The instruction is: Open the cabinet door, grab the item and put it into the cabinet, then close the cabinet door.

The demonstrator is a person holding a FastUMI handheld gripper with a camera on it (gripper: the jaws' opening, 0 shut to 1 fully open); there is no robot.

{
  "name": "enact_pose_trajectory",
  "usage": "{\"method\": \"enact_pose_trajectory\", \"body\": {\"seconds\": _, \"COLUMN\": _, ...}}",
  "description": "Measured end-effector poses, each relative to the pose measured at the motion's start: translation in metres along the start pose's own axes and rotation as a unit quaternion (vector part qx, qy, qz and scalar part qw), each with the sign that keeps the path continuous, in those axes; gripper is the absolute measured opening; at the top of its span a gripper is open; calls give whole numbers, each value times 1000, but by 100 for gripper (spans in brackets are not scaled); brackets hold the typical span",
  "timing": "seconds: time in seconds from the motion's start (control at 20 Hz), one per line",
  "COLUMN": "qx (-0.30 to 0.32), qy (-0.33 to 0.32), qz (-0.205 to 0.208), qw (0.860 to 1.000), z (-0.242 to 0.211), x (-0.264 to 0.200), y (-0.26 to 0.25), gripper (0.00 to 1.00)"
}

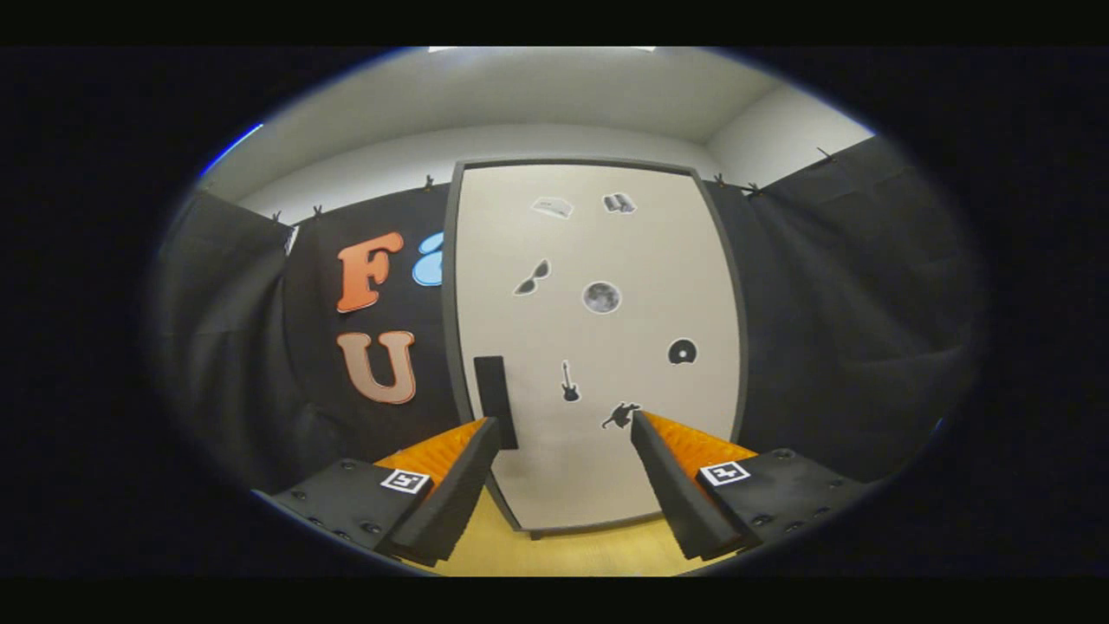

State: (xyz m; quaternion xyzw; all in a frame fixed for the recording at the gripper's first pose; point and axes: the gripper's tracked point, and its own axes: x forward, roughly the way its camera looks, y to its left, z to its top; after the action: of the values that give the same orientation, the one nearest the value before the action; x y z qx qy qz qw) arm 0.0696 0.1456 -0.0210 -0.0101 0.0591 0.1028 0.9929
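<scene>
We see the tall white cabinet door with a dark grey frame (598, 260) standing shut, straight ahead of us. Small black and grey stickers (600, 297) dot its front. Its black, flat, upright handle (495, 400) sits low on the door's left side, just beyond the tip of our left finger.

Our gripper with orange and black fingers (565, 433) points at the door. Its fingers are spread wide apart and pinch nothing. The door shows in the gap between them.

We think this is the first step: opening the door. Next we would need to slide a little to the left, so the handle sits between the fingers, then squeeze and pull.

We cannot see the item to put away.

The cabinet stands on a yellow wooden tabletop (554, 550), with black cloth (832, 329) hanging on both sides.
</scene>
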Motion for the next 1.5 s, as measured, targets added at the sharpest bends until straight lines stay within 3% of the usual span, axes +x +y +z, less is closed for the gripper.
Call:
{"method": "enact_pose_trajectory", "body": {"seconds": 0.4, "qx": -32, "qy": 50, "qz": 14, "qw": 998, "z": -28, "x": 90, "y": 45, "gripper": 95}}
{"method": "enact_pose_trajectory", "body": {"seconds": 0.7, "qx": -49, "qy": 64, "qz": 17, "qw": 997, "z": -33, "x": 119, "y": 50, "gripper": 88}}
{"method": "enact_pose_trajectory", "body": {"seconds": 0.9, "qx": -36, "qy": 83, "qz": 13, "qw": 996, "z": -44, "x": 125, "y": 46, "gripper": 69}}
{"method": "enact_pose_trajectory", "body": {"seconds": 0.95, "qx": -29, "qy": 88, "qz": 11, "qw": 996, "z": -47, "x": 127, "y": 44, "gripper": 58}}
{"method": "enact_pose_trajectory", "body": {"seconds": 1.05, "qx": -19, "qy": 95, "qz": 8, "qw": 995, "z": -51, "x": 128, "y": 41, "gripper": 47}}
{"method": "enact_pose_trajectory", "body": {"seconds": 1.5, "qx": -18, "qy": 85, "qz": 21, "qw": 996, "z": -50, "x": 114, "y": 40, "gripper": 28}}
